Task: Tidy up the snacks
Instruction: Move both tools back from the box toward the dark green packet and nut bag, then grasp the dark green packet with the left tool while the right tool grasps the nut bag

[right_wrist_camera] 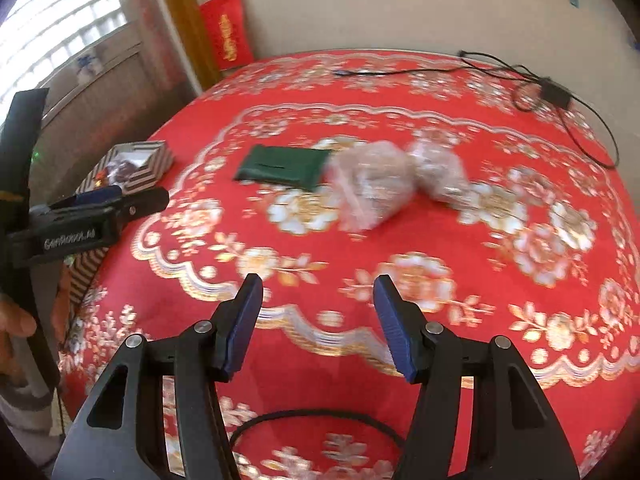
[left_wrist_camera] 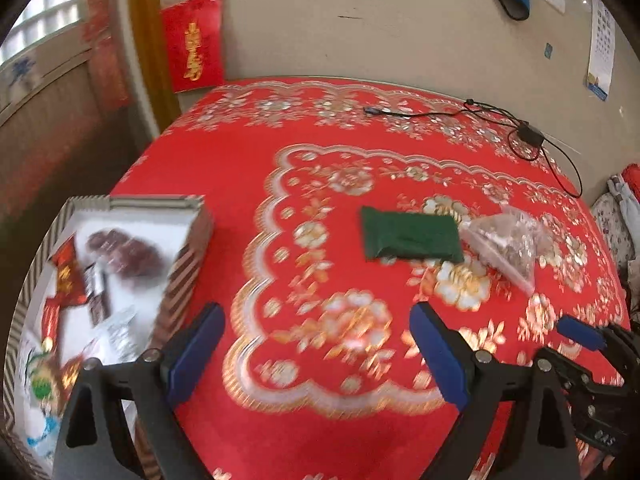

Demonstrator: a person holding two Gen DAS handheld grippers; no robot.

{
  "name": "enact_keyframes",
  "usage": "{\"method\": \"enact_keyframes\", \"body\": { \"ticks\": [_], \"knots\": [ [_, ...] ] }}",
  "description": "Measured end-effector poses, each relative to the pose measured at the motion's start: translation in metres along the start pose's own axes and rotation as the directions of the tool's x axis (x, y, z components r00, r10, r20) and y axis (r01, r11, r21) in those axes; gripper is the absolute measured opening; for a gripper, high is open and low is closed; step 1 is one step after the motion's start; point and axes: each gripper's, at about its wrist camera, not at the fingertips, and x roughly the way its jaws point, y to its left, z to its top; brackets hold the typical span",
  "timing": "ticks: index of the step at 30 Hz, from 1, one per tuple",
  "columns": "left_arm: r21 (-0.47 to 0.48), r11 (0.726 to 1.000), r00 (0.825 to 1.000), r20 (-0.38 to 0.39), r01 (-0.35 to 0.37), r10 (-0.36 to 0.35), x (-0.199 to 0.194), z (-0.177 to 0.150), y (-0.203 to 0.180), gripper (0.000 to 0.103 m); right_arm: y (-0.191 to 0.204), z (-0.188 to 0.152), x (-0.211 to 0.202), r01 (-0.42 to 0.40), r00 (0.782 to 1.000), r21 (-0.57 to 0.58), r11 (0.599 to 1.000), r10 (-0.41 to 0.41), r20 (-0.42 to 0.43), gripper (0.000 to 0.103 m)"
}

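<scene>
Here, red floral tablecloth (left_wrist_camera: 240, 184) meets beige wall (left_wrist_camera: 400, 40).

The tabletop (left_wrist_camera: 248, 168) wears a red cloth patterned with gold and white flowers inside scalloped borders. On it lie a dark green packet (left_wrist_camera: 410, 238), a clear bag (left_wrist_camera: 508, 242) of brownish pieces and a black cable (left_wrist_camera: 560, 152). The box (left_wrist_camera: 188, 264) has brown-and-white striped walls and a white inside. Both grippers are black with blue pads (right_wrist_camera: 242, 328).

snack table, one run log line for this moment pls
left gripper open, empty | right gripper open, empty | green packet, clear bags on tablecloth | striped box part filled
</scene>
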Motion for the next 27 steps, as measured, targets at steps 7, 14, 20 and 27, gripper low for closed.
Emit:
{"method": "enact_keyframes", "body": {
  "ticks": [7,14,20,27],
  "knots": [
    [0.001,0.998,0.998,-0.025,-0.063,0.063,0.036,0.044,-0.016,0.095,-0.03,0.001,-0.01,0.023,1.0,0.041,0.999,-0.024,0.012,0.058],
    [0.036,0.98,0.978,-0.066,-0.194,0.196,0.085,0.079,-0.019,0.095,-0.038,0.002,-0.008,0.014,1.0,0.046,0.999,-0.015,0.01,0.058],
    [0.109,0.963,0.963,-0.079,-0.247,0.257,0.108,0.083,-0.027,0.095,-0.04,0.002,-0.004,0.003,1.0,0.044,0.999,-0.003,0.006,0.058],
    [0.176,0.959,0.968,-0.072,-0.223,0.238,0.099,0.073,-0.041,0.095,-0.044,0.007,-0.001,-0.005,1.0,0.056,0.998,0.005,0.004,0.058]
  ]
}}
